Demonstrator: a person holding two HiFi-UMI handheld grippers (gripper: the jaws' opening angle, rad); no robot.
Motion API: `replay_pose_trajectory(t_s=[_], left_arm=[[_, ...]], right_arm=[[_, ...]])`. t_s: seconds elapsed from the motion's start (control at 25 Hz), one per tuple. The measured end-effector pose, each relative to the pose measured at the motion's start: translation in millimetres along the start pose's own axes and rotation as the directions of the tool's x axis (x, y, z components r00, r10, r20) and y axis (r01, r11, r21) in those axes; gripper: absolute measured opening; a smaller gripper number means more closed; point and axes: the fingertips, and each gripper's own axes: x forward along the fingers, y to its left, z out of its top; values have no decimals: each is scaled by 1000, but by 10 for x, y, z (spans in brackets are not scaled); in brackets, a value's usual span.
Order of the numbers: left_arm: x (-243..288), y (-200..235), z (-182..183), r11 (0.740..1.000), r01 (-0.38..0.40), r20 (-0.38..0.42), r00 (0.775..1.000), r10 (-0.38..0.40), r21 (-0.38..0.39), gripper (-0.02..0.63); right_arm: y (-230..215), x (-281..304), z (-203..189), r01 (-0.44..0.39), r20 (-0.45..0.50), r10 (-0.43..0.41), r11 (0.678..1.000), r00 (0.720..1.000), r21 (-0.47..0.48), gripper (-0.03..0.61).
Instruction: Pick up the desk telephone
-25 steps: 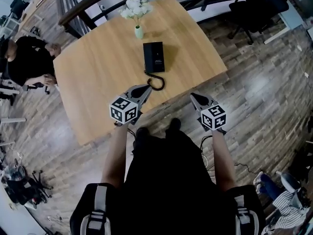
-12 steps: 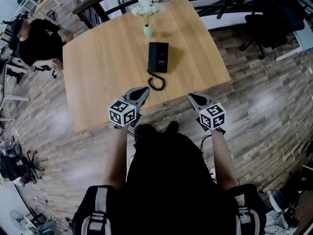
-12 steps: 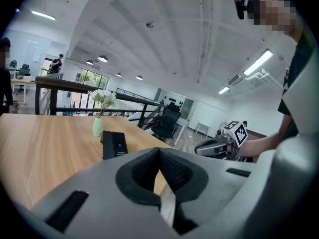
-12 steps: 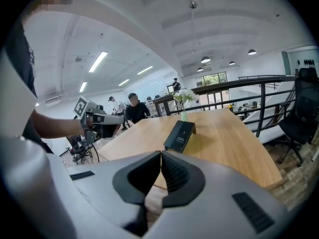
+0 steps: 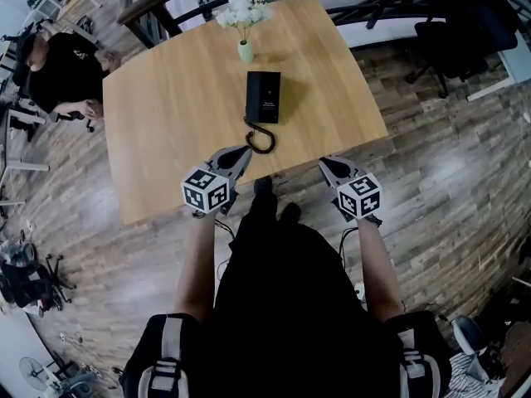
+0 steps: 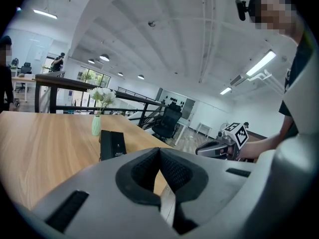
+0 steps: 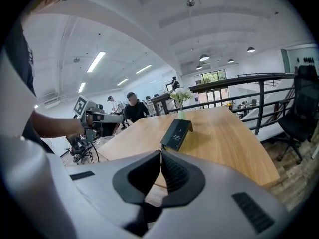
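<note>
Jaws first: pressed flat together on the left gripper and on the right gripper, nothing pinched in either. Fair enough at this stage, no point spreading them before getting close.

Both hovering at the near edge of the worktop, the left just over the wood, the right about level with the edge. Both tilted forward and a bit down, aimed roughly at the phone. Reads like lining up an approach, not a grab.

Phone lying out in the middle of the worktop, long side pointing away, well apart from both grippers and not yet touched. Seems propped up a little at the far end, going by the right gripper view. Curly cord looped off the near end, sitting between phone and left gripper. Worth minding: could snag or drag on the lift.

Vase with white flowers just past the far end of the phone, near but not touching. Probably a good reason to come in from the near side or along the two long sides, not from behind.

Best guess for next: open up wide, then reach forward. Smooth black slab, so likely a squeeze across the width, maybe one gripper per side. Can't tell if a handset sits loose on it.

Person in black seated off the left corner, well clear.
</note>
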Motion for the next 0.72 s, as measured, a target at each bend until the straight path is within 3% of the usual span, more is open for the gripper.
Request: replay_pose_trajectory(t_s=[0.4,0.72], left_arm=[[233,196,132,999,38,-4,999,-38,-9,21],[287,643,200,998,60,-18,998,-61,-31,21]], right_arm=[[-200,64,39,45,-17,-44,998,999,35,25],[-197,482,359,60,-33,-60,998,998,1,25]])
